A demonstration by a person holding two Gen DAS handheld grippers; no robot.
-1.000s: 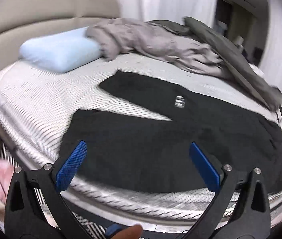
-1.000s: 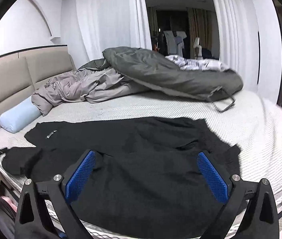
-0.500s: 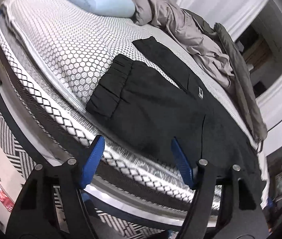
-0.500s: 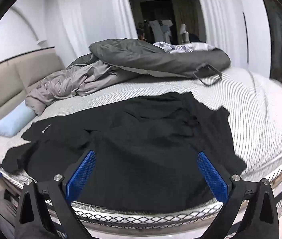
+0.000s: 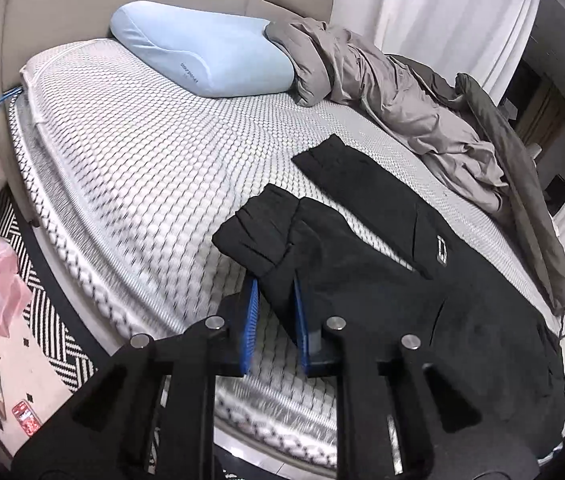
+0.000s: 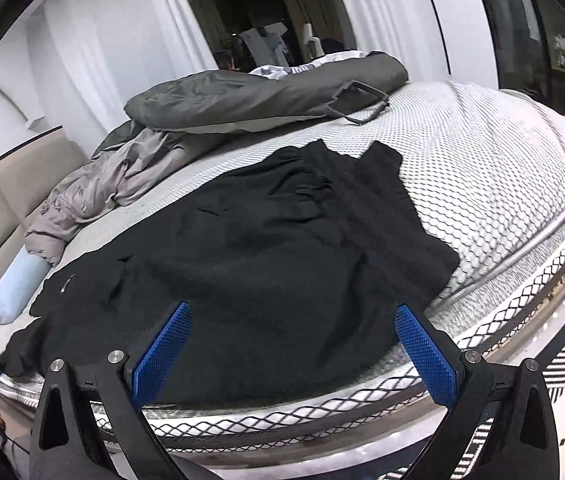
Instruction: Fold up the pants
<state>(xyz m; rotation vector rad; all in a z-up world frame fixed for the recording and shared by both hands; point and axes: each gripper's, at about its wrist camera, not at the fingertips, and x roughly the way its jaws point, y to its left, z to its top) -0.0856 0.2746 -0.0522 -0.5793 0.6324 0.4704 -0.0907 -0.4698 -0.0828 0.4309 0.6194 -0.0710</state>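
We see one bed with a white honeycomb-textured mattress, and one pair of black pants spread flat along its near edge. Our left gripper is closing its blue ribbed pads on the cuff of the near leg, the soft fabric bunched between them. Our right gripper hangs over the waist end at the near right, jaws wide apart, touching nothing. Far off lie one crumpled grey duvet and one smooth pale-blue pillow.

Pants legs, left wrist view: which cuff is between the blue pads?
The near leg's bunched cuff, at the mattress edge; the far leg's cuff lies flat, nearer the grey bedding.
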